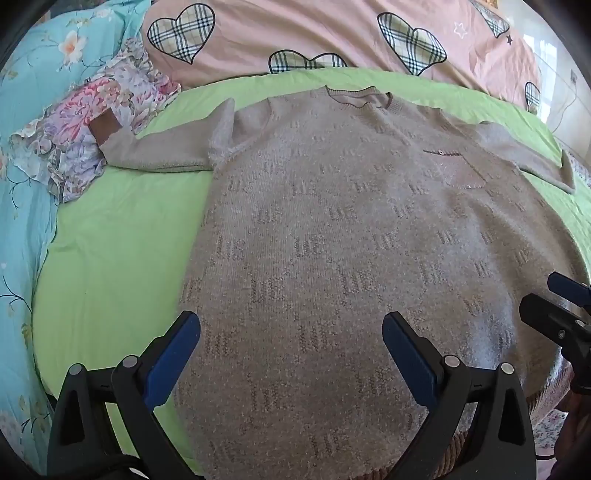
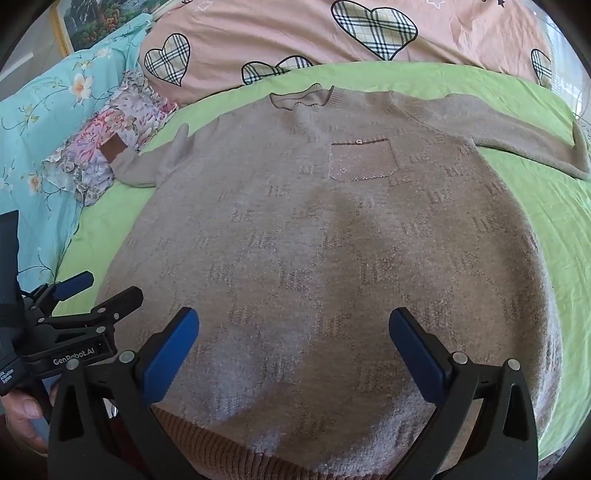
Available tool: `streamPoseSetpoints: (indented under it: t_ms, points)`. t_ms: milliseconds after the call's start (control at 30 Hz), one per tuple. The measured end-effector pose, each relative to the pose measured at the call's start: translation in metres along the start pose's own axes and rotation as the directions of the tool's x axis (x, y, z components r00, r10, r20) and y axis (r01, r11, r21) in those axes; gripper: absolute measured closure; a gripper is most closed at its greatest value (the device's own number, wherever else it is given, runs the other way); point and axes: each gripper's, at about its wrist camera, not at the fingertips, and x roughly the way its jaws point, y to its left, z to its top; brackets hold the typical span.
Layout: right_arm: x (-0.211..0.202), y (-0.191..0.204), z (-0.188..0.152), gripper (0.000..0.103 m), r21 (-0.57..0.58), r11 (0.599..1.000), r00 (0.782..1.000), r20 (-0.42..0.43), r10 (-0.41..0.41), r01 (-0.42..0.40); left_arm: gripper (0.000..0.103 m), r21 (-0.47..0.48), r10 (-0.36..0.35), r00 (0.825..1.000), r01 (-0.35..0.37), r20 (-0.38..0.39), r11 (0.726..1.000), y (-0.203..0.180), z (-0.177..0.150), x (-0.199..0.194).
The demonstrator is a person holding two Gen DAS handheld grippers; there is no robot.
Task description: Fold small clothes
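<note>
A beige knit sweater (image 1: 332, 229) lies flat, front up, on a green sheet (image 1: 110, 258), neck at the far side, both sleeves spread out. It has a sparkly chest pocket (image 2: 364, 160) and a brown ribbed hem (image 2: 207, 428) nearest me. The left sleeve's brown cuff (image 1: 105, 129) rests on a floral cloth. My left gripper (image 1: 291, 354) is open and empty above the sweater's lower left part. My right gripper (image 2: 293, 350) is open and empty above the lower middle, near the hem. Each gripper shows at the edge of the other's view.
A floral cloth (image 1: 74, 140) lies bunched at the left on a turquoise flowered bedspread (image 1: 22, 221). A pink quilt with plaid hearts (image 1: 295, 33) lies behind the sweater. A framed picture (image 2: 99, 18) stands at the far left.
</note>
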Motion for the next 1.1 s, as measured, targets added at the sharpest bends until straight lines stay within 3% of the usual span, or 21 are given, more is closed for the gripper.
streamPoseSetpoints:
  t_ms: [733,1100]
  points:
    - [-0.001,0.001,0.001,0.0,0.005,1.0,1.0,0.016,0.016,-0.016,0.004,-0.004,0.001,1.0,-0.001,-0.001,1.0,0.004,0.001,-0.002]
    - [-0.006,-0.003,0.0,0.0,0.021,0.997,0.995,0.068,0.074,-0.075,0.004,-0.001,0.012,1.0,-0.012,0.014,1.0,0.004,-0.001,0.002]
